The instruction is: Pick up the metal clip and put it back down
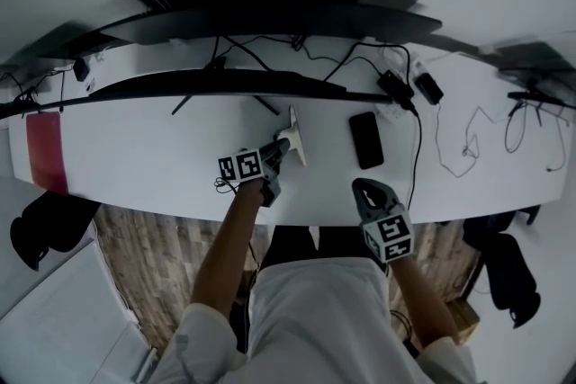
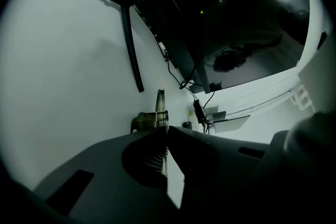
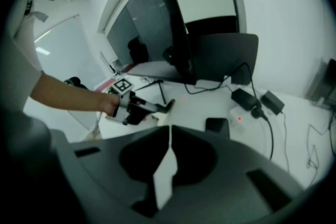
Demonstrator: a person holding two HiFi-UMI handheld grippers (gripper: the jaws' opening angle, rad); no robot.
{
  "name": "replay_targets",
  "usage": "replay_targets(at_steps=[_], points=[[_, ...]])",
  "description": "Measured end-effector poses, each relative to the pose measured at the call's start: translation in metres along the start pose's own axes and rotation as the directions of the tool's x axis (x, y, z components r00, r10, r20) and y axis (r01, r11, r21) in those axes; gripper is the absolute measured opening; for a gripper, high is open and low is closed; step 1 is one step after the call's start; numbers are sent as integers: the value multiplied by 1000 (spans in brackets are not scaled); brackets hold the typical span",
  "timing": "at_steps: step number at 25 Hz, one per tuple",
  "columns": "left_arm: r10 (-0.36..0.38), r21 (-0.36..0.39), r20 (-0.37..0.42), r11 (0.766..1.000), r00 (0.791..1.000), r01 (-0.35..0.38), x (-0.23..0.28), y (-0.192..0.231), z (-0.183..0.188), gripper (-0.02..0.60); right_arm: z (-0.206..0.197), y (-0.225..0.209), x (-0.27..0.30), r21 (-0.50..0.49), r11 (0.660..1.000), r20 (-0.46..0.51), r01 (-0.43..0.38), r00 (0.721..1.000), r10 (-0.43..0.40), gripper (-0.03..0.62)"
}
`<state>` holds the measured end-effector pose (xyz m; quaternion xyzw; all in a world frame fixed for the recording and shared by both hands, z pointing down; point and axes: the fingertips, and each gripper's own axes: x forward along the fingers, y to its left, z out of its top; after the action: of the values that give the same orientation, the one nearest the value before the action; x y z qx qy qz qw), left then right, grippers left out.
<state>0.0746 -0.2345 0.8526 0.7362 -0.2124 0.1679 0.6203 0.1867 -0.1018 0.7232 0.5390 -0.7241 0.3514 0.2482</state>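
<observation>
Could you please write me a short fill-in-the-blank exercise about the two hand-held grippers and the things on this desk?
1. The left hand-held gripper is ____ on the metal clip.
2. The right hand-held gripper, jaws together, holds ____.
3. In the head view, the black phone lies on the white table to the ____ of the clip.
Missing words: shut; nothing; right.

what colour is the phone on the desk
Black; the phone shows best in the head view.
</observation>
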Motion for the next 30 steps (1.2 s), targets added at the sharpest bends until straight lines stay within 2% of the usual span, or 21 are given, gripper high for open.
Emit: replay_targets(at_steps=[13,30], points=[[-33,49,14,998,999,32,-46,-62,-16,34,10,8,-32,-48,999,56,9,998,-7,34],[-150,69,116,987,982,143,-141,-168,-22,34,21,12,-89,-122,991,118,49,992,-35,34]])
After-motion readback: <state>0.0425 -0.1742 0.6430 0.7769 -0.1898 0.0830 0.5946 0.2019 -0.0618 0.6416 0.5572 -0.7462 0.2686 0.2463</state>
